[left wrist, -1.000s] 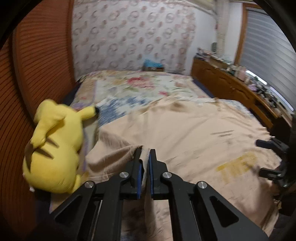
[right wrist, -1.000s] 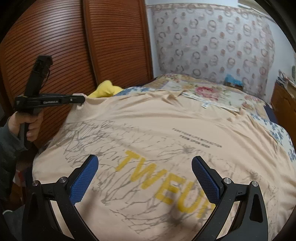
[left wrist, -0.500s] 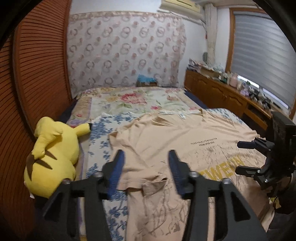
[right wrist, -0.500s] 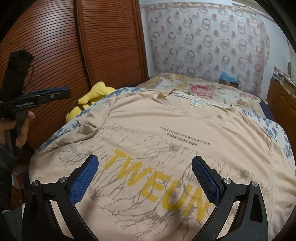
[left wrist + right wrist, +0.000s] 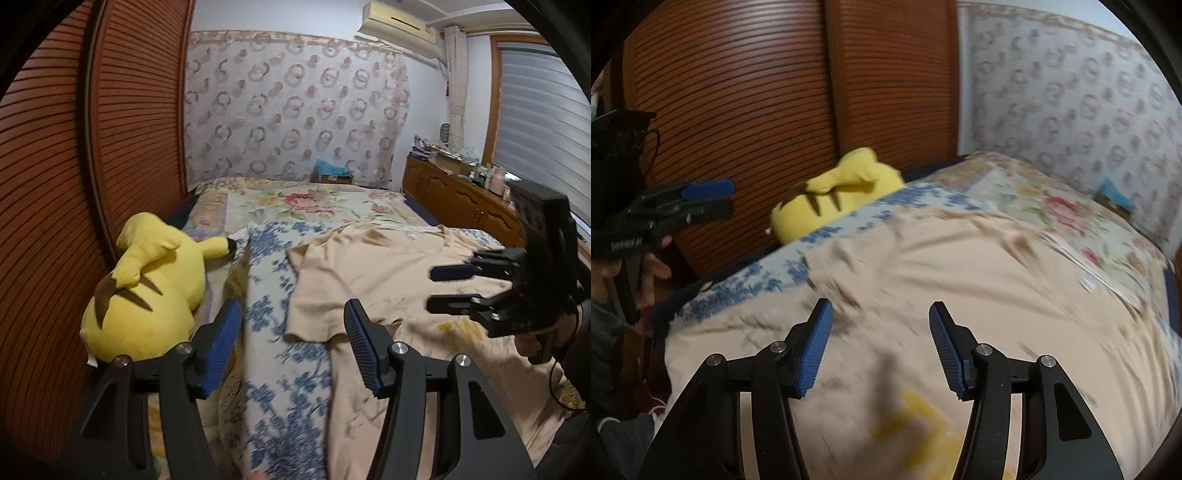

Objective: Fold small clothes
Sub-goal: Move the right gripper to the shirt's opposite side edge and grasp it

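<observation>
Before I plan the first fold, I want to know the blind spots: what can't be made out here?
- T-shirt print: right wrist view, motion blur smears it.
- Shirt's near hem: both views, gripper bodies cover it.
- Shirt's right sleeve: left wrist view, right gripper blocks it.
- Dresser clutter: too small.

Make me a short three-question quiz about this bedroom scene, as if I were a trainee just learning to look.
1. True or false: the left gripper is clamped on the peach T-shirt.
2. Which toy lies beside the T-shirt: A) yellow plush toy, B) brown teddy bear, C) red ball?
3. What does the T-shirt lie on?

Key:
1. False; nothing is between its opening jaws.
2. A.
3. The floral bedspread.
</observation>
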Available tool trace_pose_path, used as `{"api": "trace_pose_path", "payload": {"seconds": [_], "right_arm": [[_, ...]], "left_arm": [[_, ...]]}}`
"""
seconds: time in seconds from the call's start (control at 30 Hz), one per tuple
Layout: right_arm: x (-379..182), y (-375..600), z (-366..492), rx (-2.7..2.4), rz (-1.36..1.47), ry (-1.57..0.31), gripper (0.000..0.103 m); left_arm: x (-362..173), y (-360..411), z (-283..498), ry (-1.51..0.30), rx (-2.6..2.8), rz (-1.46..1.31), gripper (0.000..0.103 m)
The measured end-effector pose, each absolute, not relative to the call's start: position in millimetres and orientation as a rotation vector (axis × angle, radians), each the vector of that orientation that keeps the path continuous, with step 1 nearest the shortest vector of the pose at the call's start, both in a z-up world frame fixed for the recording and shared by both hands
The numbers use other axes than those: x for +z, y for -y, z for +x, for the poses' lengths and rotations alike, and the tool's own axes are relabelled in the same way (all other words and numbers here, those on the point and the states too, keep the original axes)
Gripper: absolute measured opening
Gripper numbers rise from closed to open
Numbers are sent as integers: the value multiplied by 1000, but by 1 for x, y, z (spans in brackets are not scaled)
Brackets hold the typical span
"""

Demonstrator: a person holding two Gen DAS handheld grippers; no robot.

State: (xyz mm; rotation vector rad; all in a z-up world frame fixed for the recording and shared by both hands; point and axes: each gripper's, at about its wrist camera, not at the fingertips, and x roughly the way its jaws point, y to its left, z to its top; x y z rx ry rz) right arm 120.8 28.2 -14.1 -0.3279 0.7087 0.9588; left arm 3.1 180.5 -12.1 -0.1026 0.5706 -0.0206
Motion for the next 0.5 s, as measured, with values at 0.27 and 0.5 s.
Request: {"api": "trace_pose_path", "payload": {"seconds": [0.27,0.5], "right_arm": [[-31,-109,138,1091,-368,-794,40],[-56,-157,139,1125,-457,-855,40]], "left_arm": [[-30,-208,-15,-579,13,-149,58],[-35,-219,-23,-576,34,-152,59]]}}
